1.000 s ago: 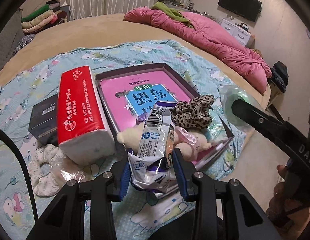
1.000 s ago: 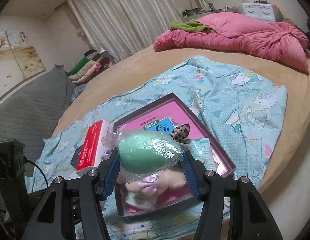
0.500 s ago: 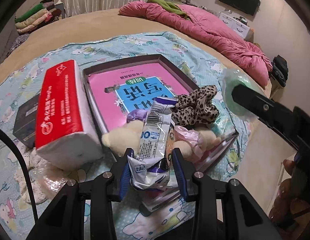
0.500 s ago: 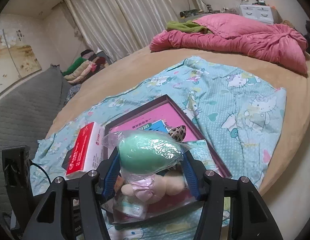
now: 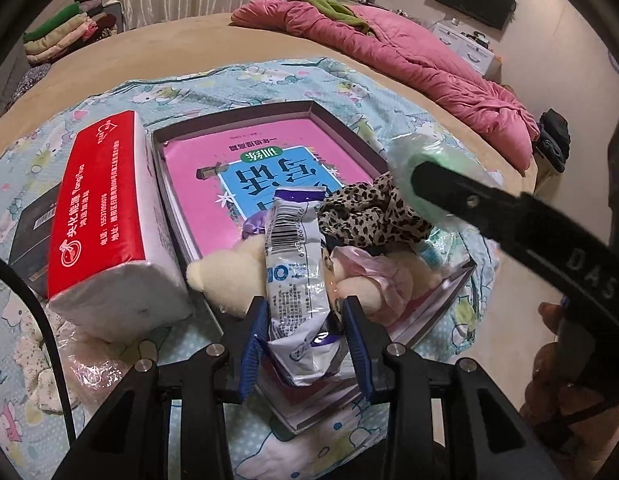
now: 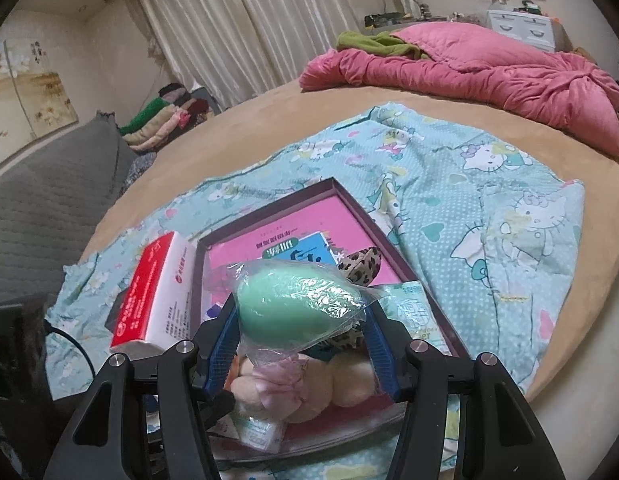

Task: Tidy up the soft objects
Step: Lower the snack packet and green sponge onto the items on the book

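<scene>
Pinching a white and purple wipes packet [image 5: 295,280] between its blue pads, the left gripper [image 5: 303,334] holds the packet upright over the near end of a shallow dark tray [image 5: 337,126] that lies on a light blue cartoon-print sheet [image 5: 269,80] spread across a tan bed [image 6: 269,108]. The right gripper [image 6: 301,344] is pressed against a green sponge [image 6: 297,308] sealed in clear plastic wrap, holding it above the same tray; in the left wrist view that sponge shows at the tip of the right tool's black finger, over the tray's far right edge. A pink book [image 5: 245,168] with a blue panel covers the tray floor. On the book's near end lie a cream plush toy [image 5: 233,276] with a pink bow, a leopard-print scrunchie [image 5: 369,216] just behind it, and a pale green packet [image 6: 419,316] along the right wall. A red and white tissue pack [image 5: 105,216] lies just beside the tray's left wall, with a black box [image 5: 31,224] on its far side. A white scrunchie in a clear bag [image 5: 61,356] rests on the sheet in front of the tissue pack. A pink quilt [image 6: 489,72] is bunched at the far side of the bed, well apart from the tray.
</scene>
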`<move>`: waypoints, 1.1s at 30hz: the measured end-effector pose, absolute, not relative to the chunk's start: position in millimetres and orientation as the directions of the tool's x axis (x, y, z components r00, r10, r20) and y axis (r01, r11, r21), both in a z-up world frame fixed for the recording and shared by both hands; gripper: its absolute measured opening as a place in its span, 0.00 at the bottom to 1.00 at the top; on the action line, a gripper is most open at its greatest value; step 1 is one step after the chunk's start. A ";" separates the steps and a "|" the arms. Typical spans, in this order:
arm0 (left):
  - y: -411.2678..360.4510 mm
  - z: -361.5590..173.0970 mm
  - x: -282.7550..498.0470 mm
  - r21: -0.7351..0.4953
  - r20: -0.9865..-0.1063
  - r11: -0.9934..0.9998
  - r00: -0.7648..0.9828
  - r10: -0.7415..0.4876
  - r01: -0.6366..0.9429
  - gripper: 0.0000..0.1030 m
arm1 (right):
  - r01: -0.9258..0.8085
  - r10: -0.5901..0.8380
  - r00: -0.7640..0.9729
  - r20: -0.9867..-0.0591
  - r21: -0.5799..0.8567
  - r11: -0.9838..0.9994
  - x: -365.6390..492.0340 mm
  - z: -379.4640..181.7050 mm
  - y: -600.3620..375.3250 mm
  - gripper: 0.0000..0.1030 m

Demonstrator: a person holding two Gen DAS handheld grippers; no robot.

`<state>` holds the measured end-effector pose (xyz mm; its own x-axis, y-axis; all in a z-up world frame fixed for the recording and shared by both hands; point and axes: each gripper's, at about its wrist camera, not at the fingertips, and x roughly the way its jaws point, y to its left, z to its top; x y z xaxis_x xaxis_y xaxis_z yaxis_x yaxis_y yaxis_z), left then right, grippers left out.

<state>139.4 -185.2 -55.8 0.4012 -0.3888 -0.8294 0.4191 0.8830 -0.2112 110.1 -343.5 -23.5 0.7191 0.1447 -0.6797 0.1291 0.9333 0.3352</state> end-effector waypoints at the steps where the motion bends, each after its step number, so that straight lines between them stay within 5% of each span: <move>1: -184.7 -56.5 139.5 -0.212 -0.829 0.884 0.402 -0.389 0.417 0.38 | 0.129 0.144 0.715 -0.684 0.331 0.935 111.8 -25.5 -342.4 0.58; 33: -173.4 -65.2 159.8 -0.231 -0.829 0.896 0.406 -0.385 0.380 0.38 | 0.118 0.152 0.637 -0.756 0.290 0.950 141.9 -75.8 -332.0 0.61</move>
<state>159.8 -173.4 -65.2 0.4057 -0.3853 -0.8288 0.3796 0.8959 -0.2308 141.9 -332.0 -75.8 0.6369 0.1518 -0.7559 0.1181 0.9497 0.2901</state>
